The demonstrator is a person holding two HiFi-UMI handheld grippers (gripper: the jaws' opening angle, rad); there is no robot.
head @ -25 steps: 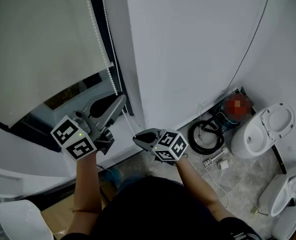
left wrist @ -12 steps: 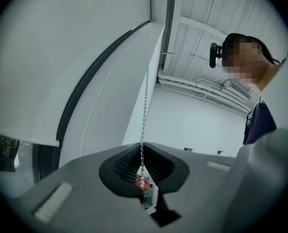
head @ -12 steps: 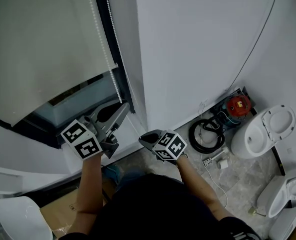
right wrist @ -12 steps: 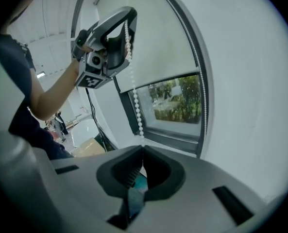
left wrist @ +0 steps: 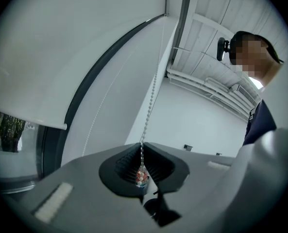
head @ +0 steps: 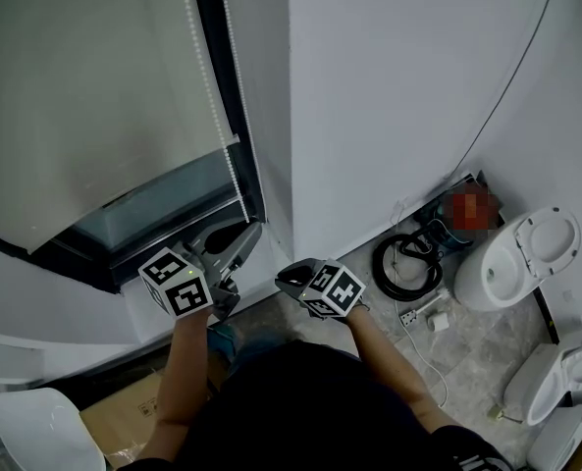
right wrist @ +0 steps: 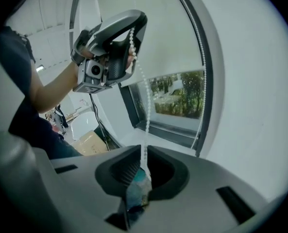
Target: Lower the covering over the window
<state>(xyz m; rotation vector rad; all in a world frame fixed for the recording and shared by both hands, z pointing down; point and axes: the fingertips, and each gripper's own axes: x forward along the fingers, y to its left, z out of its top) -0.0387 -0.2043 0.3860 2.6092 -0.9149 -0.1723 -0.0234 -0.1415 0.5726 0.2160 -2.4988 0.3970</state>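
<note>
A white roller blind point(head: 84, 96) covers most of the dark-framed window point(head: 163, 209), and its bottom bar point(left wrist: 32, 121) hangs above a strip of bare glass. A white bead chain point(head: 234, 180) drops along the frame's right side. My left gripper point(head: 255, 230) is shut on the bead chain point(left wrist: 151, 101), which runs up from the jaws. My right gripper point(head: 282, 276) sits lower and to the right, also shut on the chain point(right wrist: 143, 106). In the right gripper view that strand leads up to the left gripper point(right wrist: 110, 42), and a second strand point(right wrist: 202, 57) hangs by the frame.
White wall point(head: 389, 96) stands right of the window and a white sill point(head: 94, 312) runs below it. On the floor lie a coiled black hose point(head: 403, 268), two white toilets point(head: 521, 258), a cardboard box point(head: 114, 420) and a white seat point(head: 30, 430).
Both grippers have come down along the chain, the left one farther. The blind's bottom edge sits lower, with less glass showing beneath it.
</note>
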